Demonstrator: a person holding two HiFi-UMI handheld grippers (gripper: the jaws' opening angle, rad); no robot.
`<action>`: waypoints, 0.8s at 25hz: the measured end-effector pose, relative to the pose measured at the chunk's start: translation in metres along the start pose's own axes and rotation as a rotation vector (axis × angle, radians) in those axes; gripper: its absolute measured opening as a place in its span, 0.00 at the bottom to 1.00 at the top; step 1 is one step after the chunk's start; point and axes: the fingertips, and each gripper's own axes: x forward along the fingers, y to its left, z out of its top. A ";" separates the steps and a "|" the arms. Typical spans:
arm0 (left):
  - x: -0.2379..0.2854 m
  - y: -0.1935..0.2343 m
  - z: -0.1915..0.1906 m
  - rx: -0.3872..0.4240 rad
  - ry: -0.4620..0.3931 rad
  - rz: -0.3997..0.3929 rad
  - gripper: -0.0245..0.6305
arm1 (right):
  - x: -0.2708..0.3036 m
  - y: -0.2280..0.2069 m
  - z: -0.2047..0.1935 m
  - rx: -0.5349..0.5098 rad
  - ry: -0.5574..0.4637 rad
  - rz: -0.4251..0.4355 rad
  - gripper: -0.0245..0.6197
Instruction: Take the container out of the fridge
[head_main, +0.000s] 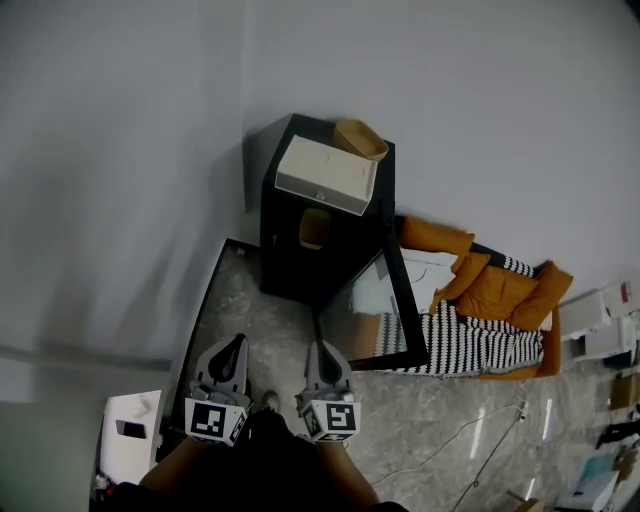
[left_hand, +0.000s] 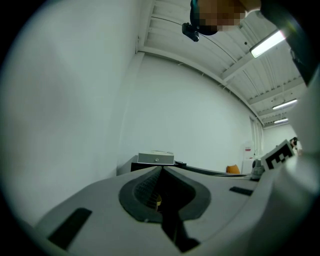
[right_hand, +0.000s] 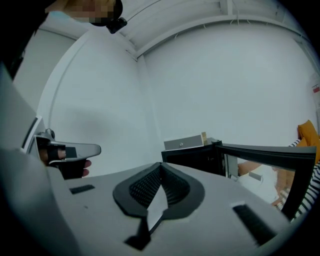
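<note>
The container (head_main: 314, 228) is looking like a small tan tub, sitting just inside the open front of the black fridge (head_main: 290, 270), well ahead of you. The fridge is standing far off against the wall (head_main: 150, 150), carrying a white box (head_main: 325, 175) and a tan bowl (head_main: 360, 140) on top. Its glass door (head_main: 378, 312) is hanging open to the right, its near edge pointing your way; bare floor (head_main: 270, 325) is lying between you and the opening. You're holding the left gripper (head_main: 233, 350) and right gripper (head_main: 322, 352) side by side, both with jaws pressed together and gripping nothing. An orange sofa (head_main: 490, 290) is crowding the door's right side.
</note>
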 end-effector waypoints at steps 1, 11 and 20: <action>0.007 0.000 0.000 -0.001 0.002 -0.004 0.04 | 0.006 -0.003 -0.001 0.004 0.001 -0.002 0.04; 0.088 0.020 -0.011 -0.018 0.015 -0.084 0.04 | 0.080 -0.030 0.004 0.028 -0.023 -0.052 0.04; 0.152 0.051 -0.009 -0.023 0.021 -0.116 0.04 | 0.157 -0.060 -0.015 0.060 0.035 -0.108 0.04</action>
